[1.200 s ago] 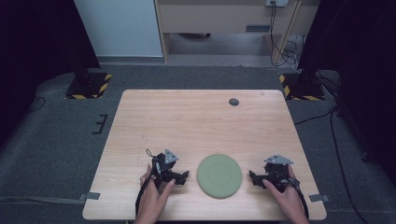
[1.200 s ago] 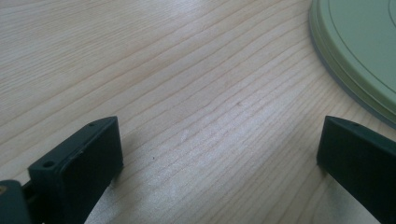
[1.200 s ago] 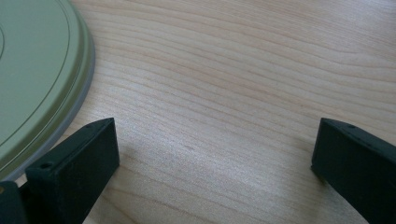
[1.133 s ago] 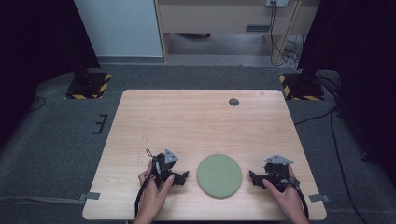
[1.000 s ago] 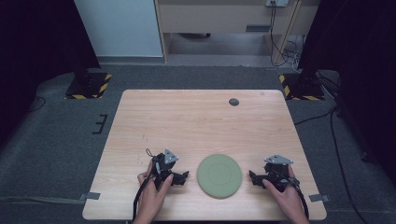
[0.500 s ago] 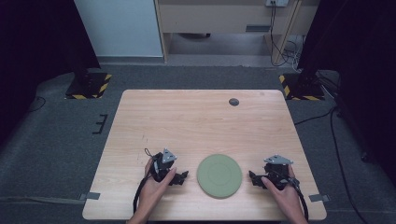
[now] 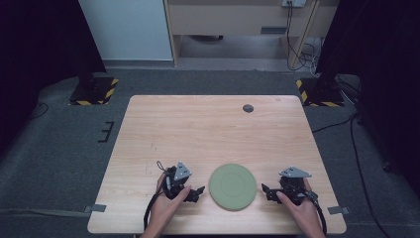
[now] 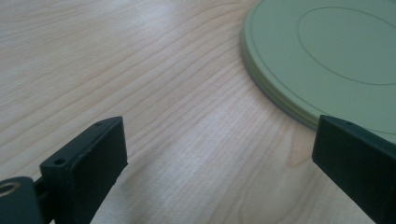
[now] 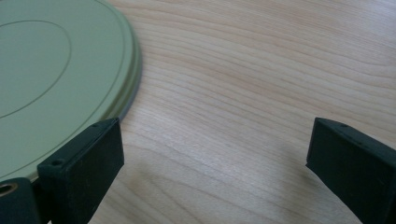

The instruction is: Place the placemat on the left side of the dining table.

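Green plate (image 7: pixel 232 187) was seen flat on the desk (image 7: pixel 208 134), near the front edge, about mid-width. Left gripper (image 7: pixel 196 190) was held just beside the plate's left rim, right gripper (image 7: pixel 266 191) just beside its right rim; neither touched it. Fingers (image 8: pixel 88 161) of the left gripper were spread wide, nothing held. Fingers (image 9: pixel 81 156) of the right gripper likewise wide, empty. A small dark disc (image 7: pixel 248 108) was noted near the far edge.
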The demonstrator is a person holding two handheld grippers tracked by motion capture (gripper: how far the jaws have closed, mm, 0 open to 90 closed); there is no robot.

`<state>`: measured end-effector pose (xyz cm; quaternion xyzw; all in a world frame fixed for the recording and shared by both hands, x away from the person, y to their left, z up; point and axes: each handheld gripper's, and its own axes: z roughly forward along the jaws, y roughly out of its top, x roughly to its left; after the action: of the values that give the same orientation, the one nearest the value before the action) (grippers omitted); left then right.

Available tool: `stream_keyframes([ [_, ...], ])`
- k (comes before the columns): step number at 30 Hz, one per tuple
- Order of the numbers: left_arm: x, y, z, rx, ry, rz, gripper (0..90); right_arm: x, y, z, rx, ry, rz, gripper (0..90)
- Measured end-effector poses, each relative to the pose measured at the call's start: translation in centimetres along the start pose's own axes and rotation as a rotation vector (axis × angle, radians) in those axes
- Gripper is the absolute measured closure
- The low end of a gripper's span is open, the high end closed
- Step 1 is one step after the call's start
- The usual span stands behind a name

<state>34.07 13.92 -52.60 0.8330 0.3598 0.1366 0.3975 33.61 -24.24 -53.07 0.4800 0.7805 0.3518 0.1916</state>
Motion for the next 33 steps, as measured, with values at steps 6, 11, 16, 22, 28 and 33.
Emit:
stream_keyframes([
  [6,-1.0,0.2,0.6,0.015,-0.029,0.034,3.0,0.7,0.0,0.1,-0.006,0.023,-0.022,4.2],
  [11,-1.8,0.4,0.8,0.01,-0.037,0.055,2.7,1.1,0.0,0.0,-0.009,0.041,-0.035,4.2],
  [16,-2.1,0.4,1.3,0.029,-0.042,0.057,2.7,1.6,-0.1,-0.1,-0.015,0.058,-0.044,4.2],
  [22,-2.4,0.5,1.6,0.031,-0.029,0.068,3.2,2.0,-0.1,0.0,-0.006,0.064,-0.055,4.3],
  [28,-2.2,0.6,1.8,0.035,-0.027,0.052,1.1,2.1,0.0,0.2,-0.003,0.061,-0.056,3.4],
  [33,-2.3,1.0,2.0,0.021,0.012,0.067,1.8,2.0,0.1,0.4,-0.004,0.047,-0.05,3.1],
])
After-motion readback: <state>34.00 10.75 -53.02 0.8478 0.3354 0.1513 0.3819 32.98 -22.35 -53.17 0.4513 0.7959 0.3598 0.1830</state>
